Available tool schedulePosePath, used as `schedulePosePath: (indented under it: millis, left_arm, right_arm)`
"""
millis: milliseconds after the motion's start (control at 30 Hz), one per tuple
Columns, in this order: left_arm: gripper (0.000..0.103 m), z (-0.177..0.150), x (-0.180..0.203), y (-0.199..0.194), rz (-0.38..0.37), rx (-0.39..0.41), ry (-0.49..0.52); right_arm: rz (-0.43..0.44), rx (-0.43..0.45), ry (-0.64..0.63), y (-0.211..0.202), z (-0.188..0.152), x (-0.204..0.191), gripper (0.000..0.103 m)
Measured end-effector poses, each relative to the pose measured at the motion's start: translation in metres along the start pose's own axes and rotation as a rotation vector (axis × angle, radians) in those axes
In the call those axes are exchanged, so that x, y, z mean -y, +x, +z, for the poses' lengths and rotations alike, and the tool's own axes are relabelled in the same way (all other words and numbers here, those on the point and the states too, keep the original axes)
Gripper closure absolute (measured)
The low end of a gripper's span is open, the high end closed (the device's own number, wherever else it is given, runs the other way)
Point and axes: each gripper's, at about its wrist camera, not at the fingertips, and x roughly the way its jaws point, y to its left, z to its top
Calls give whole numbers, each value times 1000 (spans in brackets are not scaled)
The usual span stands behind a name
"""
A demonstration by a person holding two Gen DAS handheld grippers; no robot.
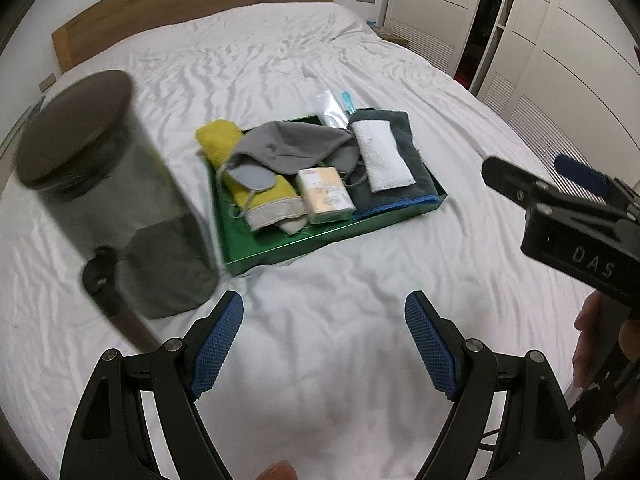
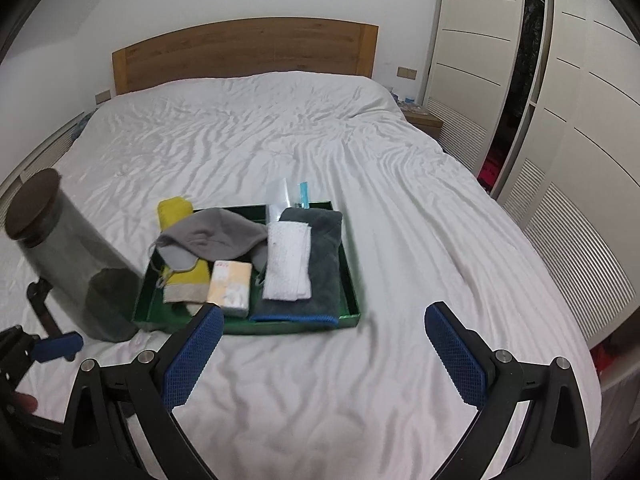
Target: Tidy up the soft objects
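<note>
A green tray (image 1: 276,250) (image 2: 348,280) lies on the bed. It holds a yellow towel (image 1: 218,136) (image 2: 172,210), a grey cap with an eye mask (image 1: 288,140) (image 2: 216,232), a tissue pack (image 1: 326,194) (image 2: 232,288), and a white waffle cloth (image 1: 384,156) (image 2: 288,260) on a dark grey towel (image 1: 408,132) (image 2: 326,248). My left gripper (image 1: 326,344) hovers open over bare sheet in front of the tray. My right gripper (image 2: 324,356) (image 1: 528,168) is also open with nothing between its fingers. One blue pad of the left gripper (image 2: 56,346) shows at the lower left of the right wrist view.
A tall glass jar (image 1: 112,200) (image 2: 72,260) with a dark lid and grey cloth inside stands left of the tray, blurred, with a dark post (image 1: 104,276) at its base. A clear packet (image 1: 330,108) leans on the tray's far edge. Wardrobe doors (image 2: 560,120) line the right side.
</note>
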Motion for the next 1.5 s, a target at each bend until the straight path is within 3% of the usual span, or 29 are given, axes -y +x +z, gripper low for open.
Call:
schedulePosePath:
  millis: [667, 933, 1133, 1333, 1500]
  left_arm:
    - [24, -45, -86, -84, 18, 59, -46]
    - [24, -53, -122, -157, 24, 102, 50]
    - [24, -58, -124, -226, -19, 129, 146]
    - [23, -52, -118, -264, -3, 164, 85]
    - [23, -51, -102, -282, 34, 190, 64]
  right_arm:
    - [63, -54, 14, -92, -37, -62, 0]
    - [22, -100, 72, -162, -32, -112, 0]
    - [3, -103, 78, -244, -11, -151, 0]
    - [23, -69, -2, -305, 10, -166, 0]
    - [49, -40, -45, -330, 14, -155, 0]
